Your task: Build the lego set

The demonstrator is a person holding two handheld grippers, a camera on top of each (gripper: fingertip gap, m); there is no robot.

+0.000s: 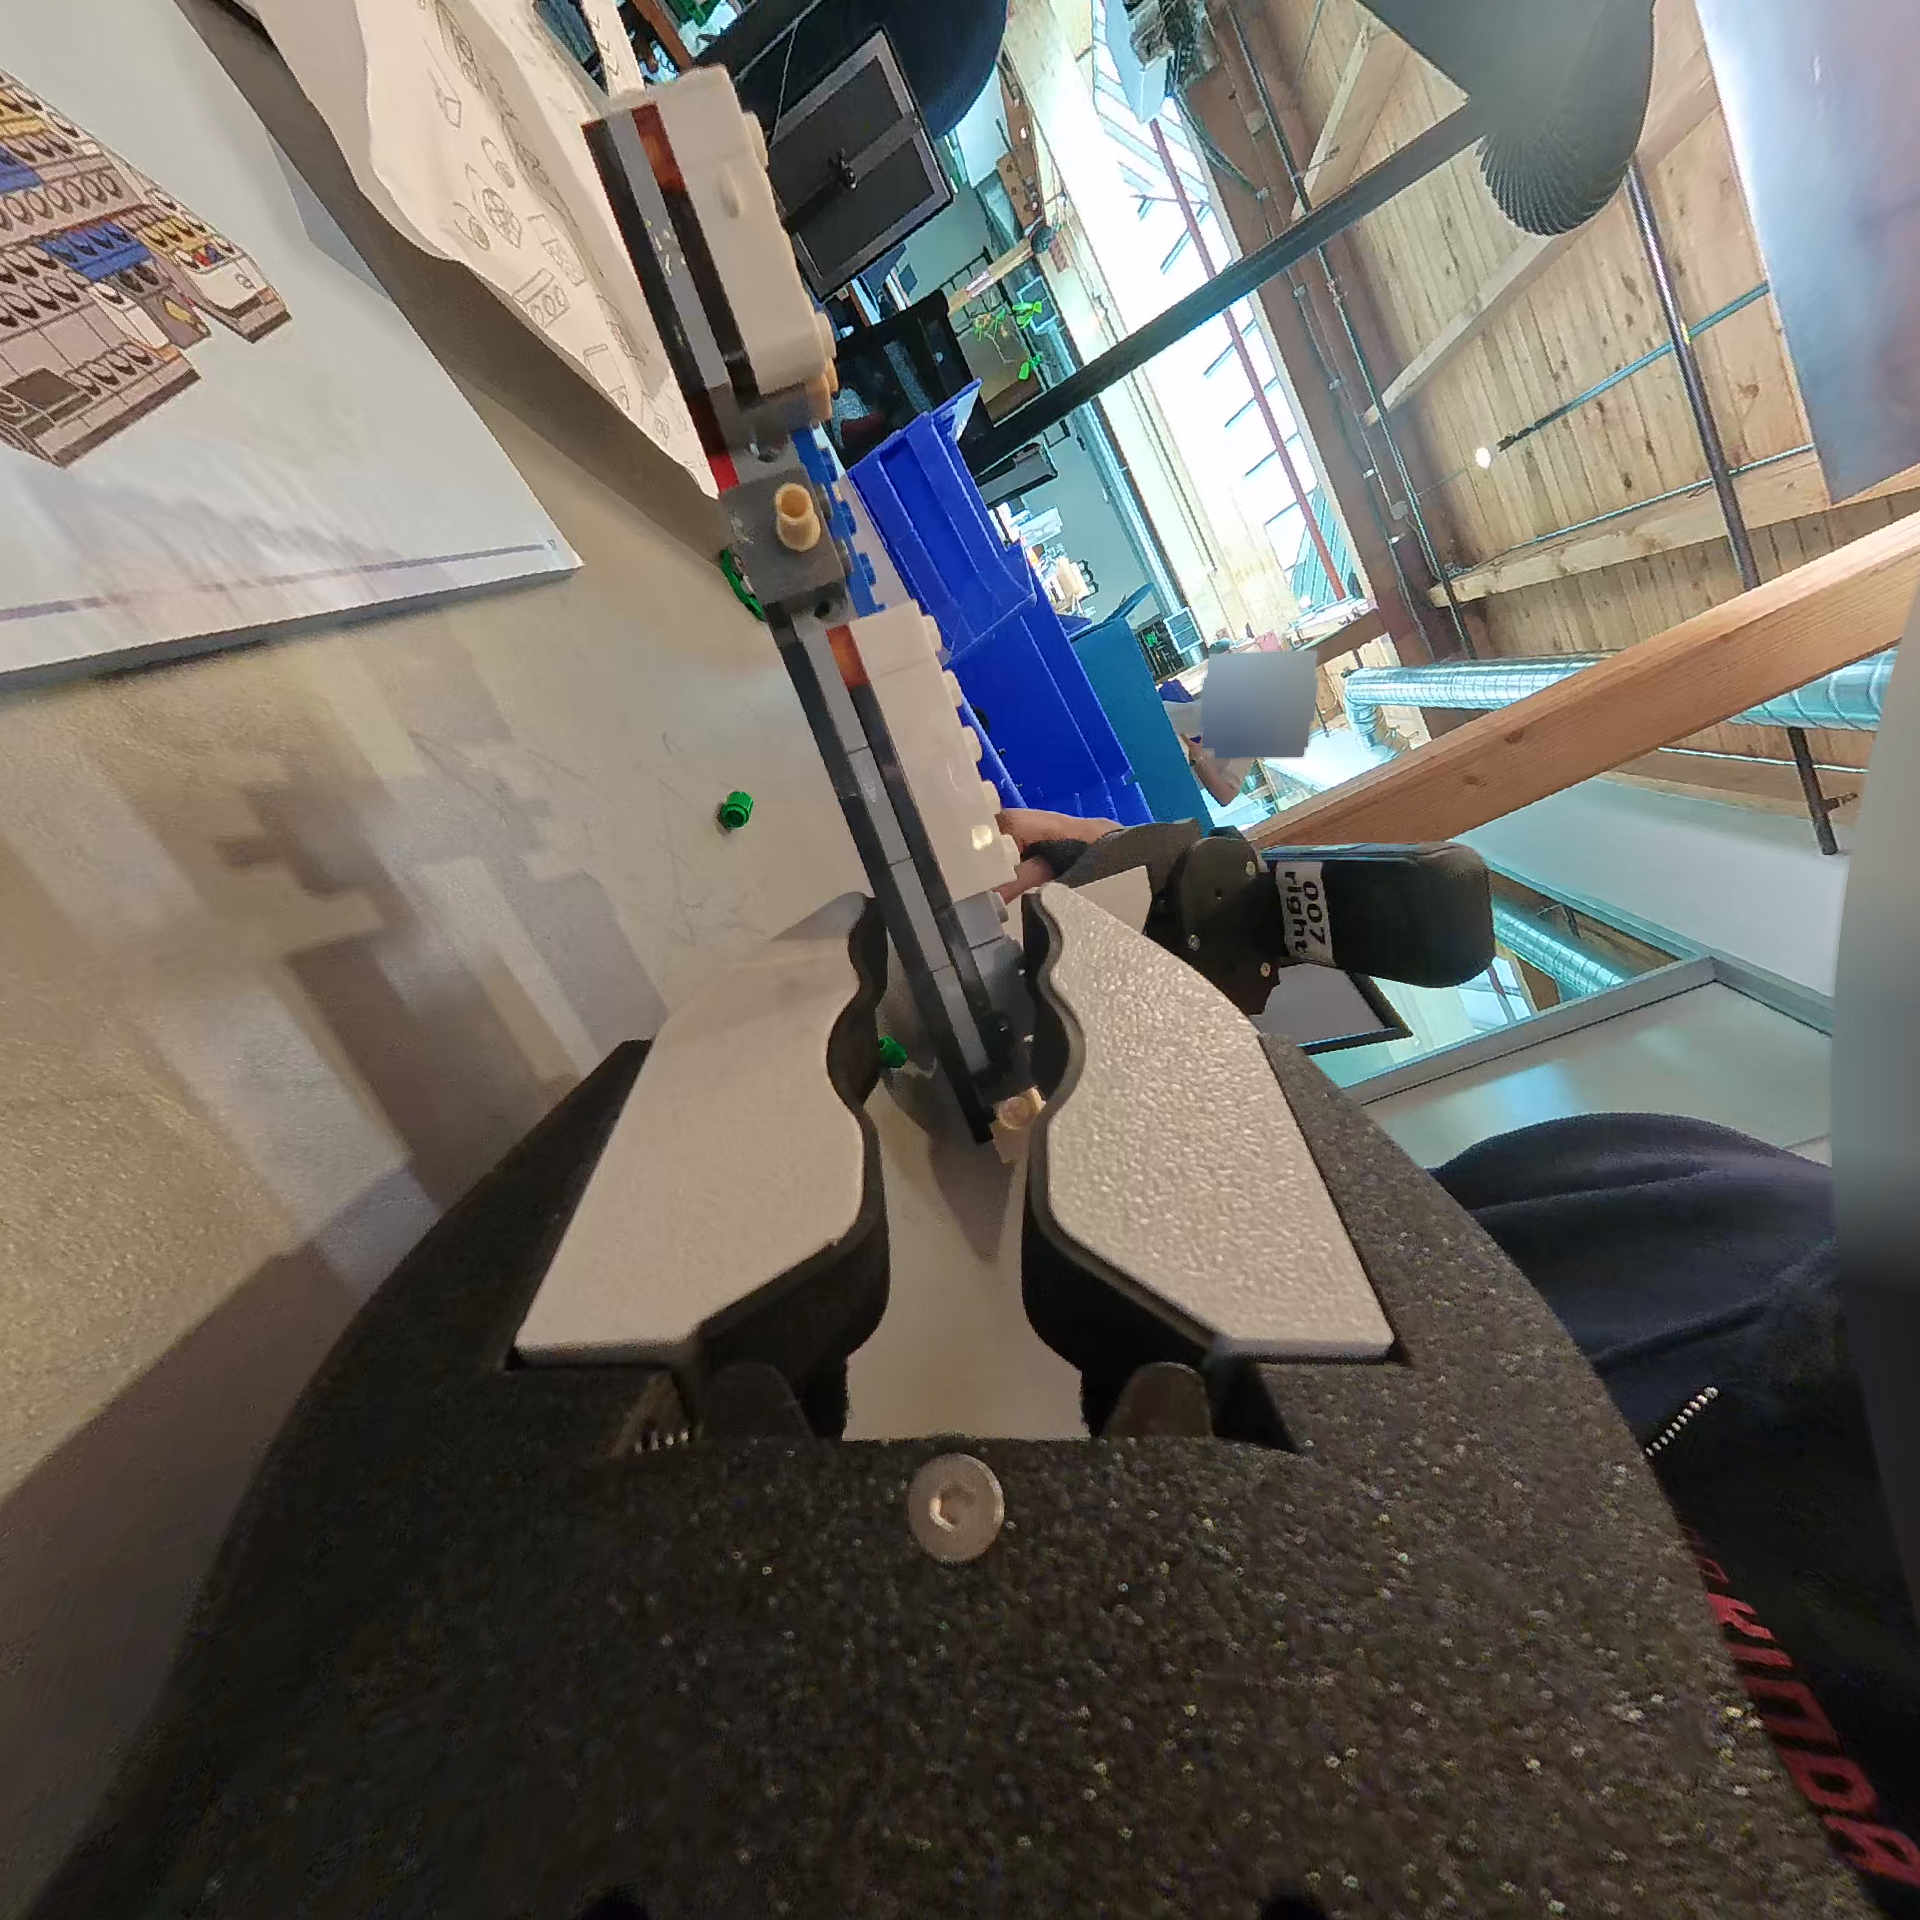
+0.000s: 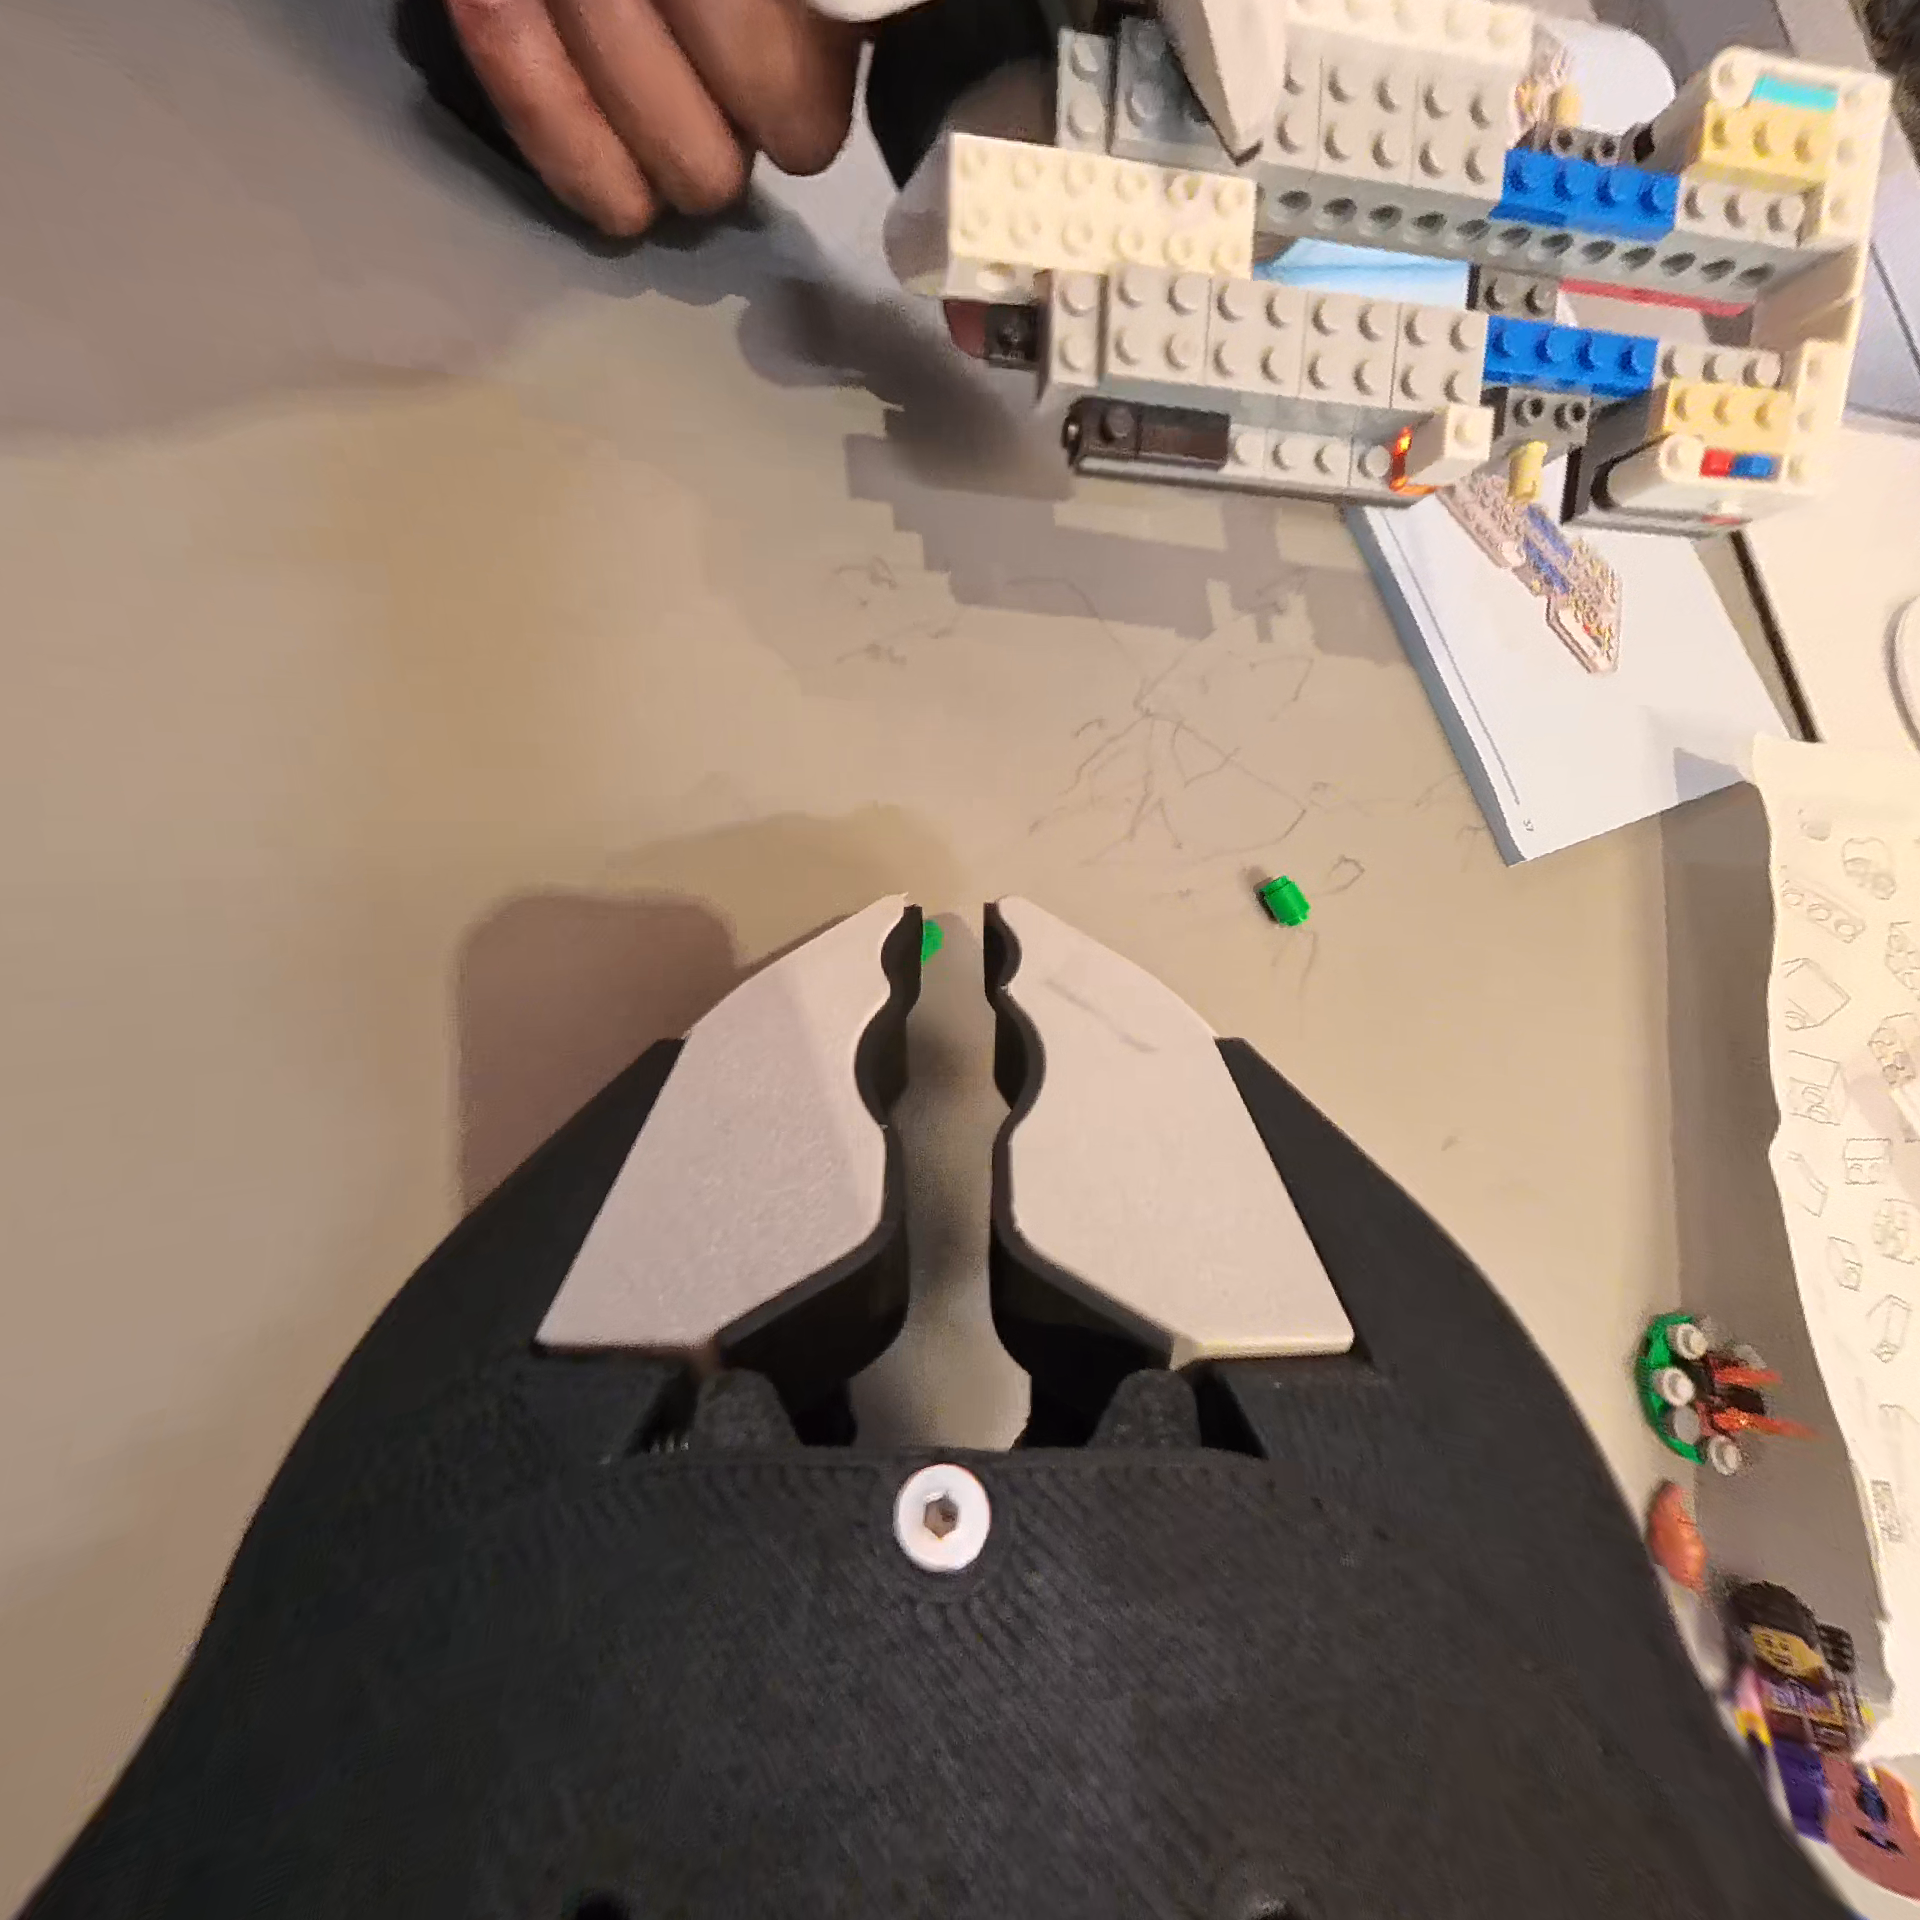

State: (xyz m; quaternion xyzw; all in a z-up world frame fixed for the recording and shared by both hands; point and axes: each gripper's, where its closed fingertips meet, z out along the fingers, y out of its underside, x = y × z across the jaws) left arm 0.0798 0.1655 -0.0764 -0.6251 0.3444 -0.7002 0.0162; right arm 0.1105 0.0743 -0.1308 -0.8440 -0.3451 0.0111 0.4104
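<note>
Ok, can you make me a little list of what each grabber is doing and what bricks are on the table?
Left gripper: fingers shut on the long white, grey and blue toy-brick model.
Right gripper: fingers open; a small green round plastic stud sits beside one, not gripped.
Loose piece: second green round stud on the beige table.
Nearby: open instruction booklet.

Beige tabletop (image 2: 416, 623), timber-clad ceiling (image 1: 1507, 312), bright windows (image 1: 1174, 343)
</note>
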